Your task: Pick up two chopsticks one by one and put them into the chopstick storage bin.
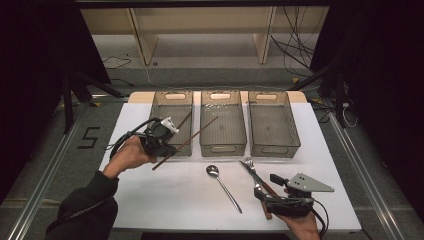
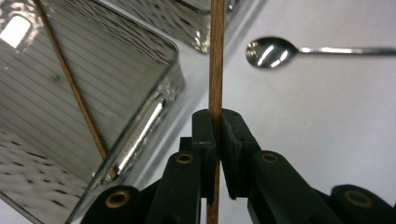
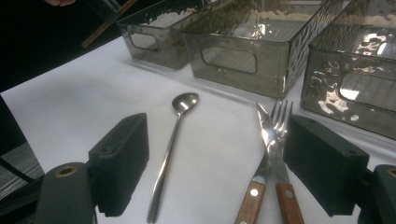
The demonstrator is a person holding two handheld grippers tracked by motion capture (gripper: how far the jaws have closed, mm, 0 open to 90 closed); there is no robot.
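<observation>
**Chopstick clamped beside the left bin**

The left hand-held gripper [image 1: 167, 145] is closed tight on a wooden chopstick [image 2: 216, 70], held just in front of the left bin [image 1: 171, 102], where a second chopstick [image 2: 70, 81] lies. The right hand-held gripper [image 3: 215, 163] stands wide open, empty, well right of that bin, astride a spoon [image 3: 175, 140], fork [image 3: 267, 154] and knife [image 3: 275, 158] on the tabletop [image 1: 165, 195].

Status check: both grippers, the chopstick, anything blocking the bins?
Left gripper shut on chopstick, above left bin. Right gripper open beside fork and knife. Nothing in the way.

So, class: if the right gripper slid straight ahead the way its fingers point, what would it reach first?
Probably the knife and fork, which lie crossed just inside the right gripper's open fingers. Beyond them stands the middle bin; depth is hard to judge.
</observation>
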